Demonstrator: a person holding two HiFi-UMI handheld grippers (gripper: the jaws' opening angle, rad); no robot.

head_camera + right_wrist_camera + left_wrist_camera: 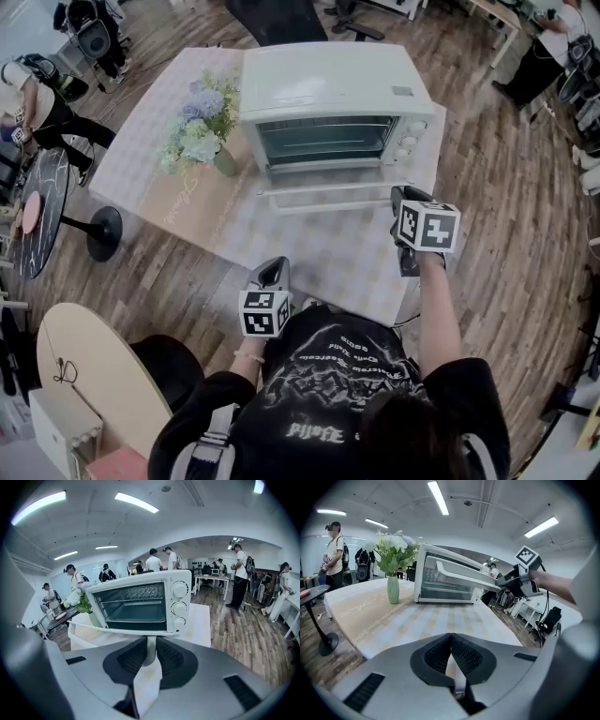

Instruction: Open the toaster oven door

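Observation:
A white toaster oven [328,94] stands on the checked table [309,244] with its cavity showing. Its door [323,178] hangs pulled down and out toward me, the handle [319,198] along its front edge. My right gripper [401,199] is at the handle's right end. In the right gripper view the gripper [150,644] is shut on the handle [151,651], a white piece pinched between the black pads. My left gripper [273,269] hovers at the table's near edge, apart from the oven. Its jaws [451,639] are shut with nothing between them.
A green vase of pale flowers [202,127] stands on the table left of the oven. A dark round table [42,211] and a person [37,103] are at the far left. A pale round tabletop [94,375] sits near my left side. Chairs and other people stand around the room.

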